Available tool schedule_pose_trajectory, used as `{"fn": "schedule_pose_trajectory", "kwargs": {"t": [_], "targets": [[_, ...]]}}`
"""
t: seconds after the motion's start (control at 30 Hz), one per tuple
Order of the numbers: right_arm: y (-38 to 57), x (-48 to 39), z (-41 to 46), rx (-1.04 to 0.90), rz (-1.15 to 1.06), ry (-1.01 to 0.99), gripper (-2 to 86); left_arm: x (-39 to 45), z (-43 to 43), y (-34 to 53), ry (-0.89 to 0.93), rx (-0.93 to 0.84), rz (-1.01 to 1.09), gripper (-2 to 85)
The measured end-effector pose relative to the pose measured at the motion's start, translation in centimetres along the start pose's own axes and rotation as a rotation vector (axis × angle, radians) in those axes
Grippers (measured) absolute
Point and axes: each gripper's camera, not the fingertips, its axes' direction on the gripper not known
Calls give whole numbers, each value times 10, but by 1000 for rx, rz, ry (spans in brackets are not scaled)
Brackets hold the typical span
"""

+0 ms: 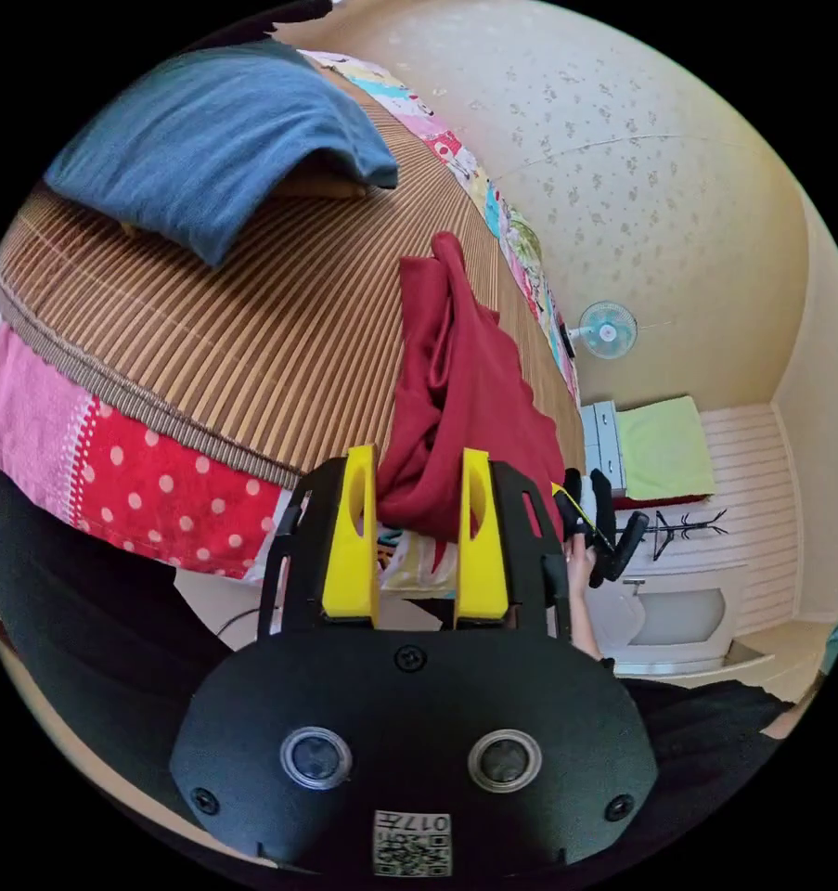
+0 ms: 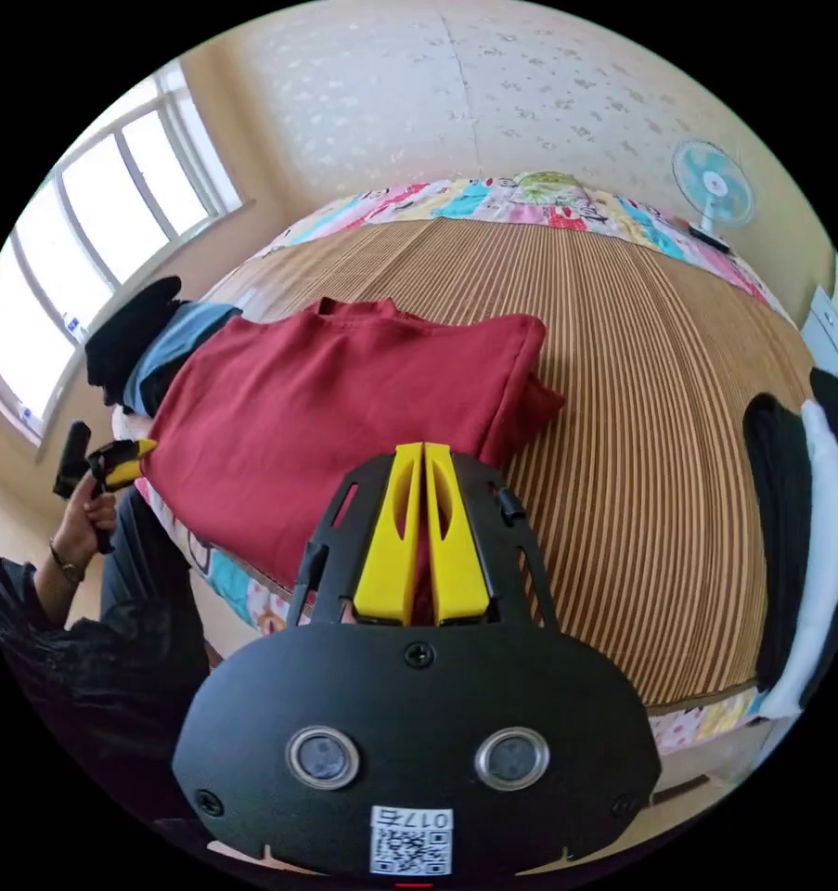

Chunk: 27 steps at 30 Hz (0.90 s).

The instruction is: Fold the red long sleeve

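Note:
The red long sleeve [image 2: 344,408] lies spread on the bamboo mat [image 2: 641,390], collar at the far side and one sleeve bunched along its right edge. My right gripper [image 2: 423,457] is shut on the shirt's near hem; red cloth shows between the pressed yellow jaws. In the left gripper view the shirt [image 1: 456,371] runs away from me in a rumpled strip. My left gripper [image 1: 419,459] is open, with a bunch of its edge lying between the wide-apart jaws. A hand holds the left gripper [image 2: 112,461] at the shirt's left edge, and the right gripper [image 1: 604,534] shows beyond the shirt.
A blue pillow [image 1: 224,139] lies on the mat's far end. A patchwork sheet [image 1: 149,483] hangs over the bed edge. Dark and blue clothes [image 2: 149,343] sit beside the window. Black and white items [image 2: 799,520] lie at the right. A fan [image 2: 715,181] stands by the wall.

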Motion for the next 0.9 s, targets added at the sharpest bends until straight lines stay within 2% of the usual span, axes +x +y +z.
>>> {"fn": "schedule_pose_trajectory", "kwargs": {"t": [0.07, 0.17, 0.27, 0.33, 0.37, 0.43, 0.53, 0.6, 0.67, 0.73, 0.8, 0.9], "targets": [[-4, 9, -3, -1, 105, -64, 5, -2, 2, -5, 52, -22, -44, 102], [-3, 6, 0, 3, 96, -42, 4, 22, -4, -15, 172, 18, -2, 67], [0, 12, 3, 18, 144, -60, 4, 101, -2, -29, 161, 40, 240, 60], [1, 17, 3, 22, 149, -76, 4, 186, 26, -30, 100, -6, 491, 54], [1, 22, 4, 21, 150, -88, 4, 206, 36, -28, 86, -22, 554, 53], [1, 31, 4, 19, 168, -129, 4, 273, 85, -8, 51, -96, 741, 52], [2, 52, 2, 4, 184, -232, 5, 323, 155, 29, 44, -211, 890, 53], [6, 67, -5, -7, 188, -308, 6, 334, 194, 49, 36, -306, 924, 57], [20, 96, -21, 21, 286, -352, 10, 335, 218, 67, 43, -377, 933, 63], [36, 118, -35, 35, 400, -288, 14, 329, 220, 81, 162, -447, 939, 65], [51, 139, -47, 72, 460, -258, 20, 322, 210, 81, 223, -464, 927, 63], [64, 168, -56, 166, 469, -430, 50, 300, 177, 56, 133, -338, 805, 81]]}}
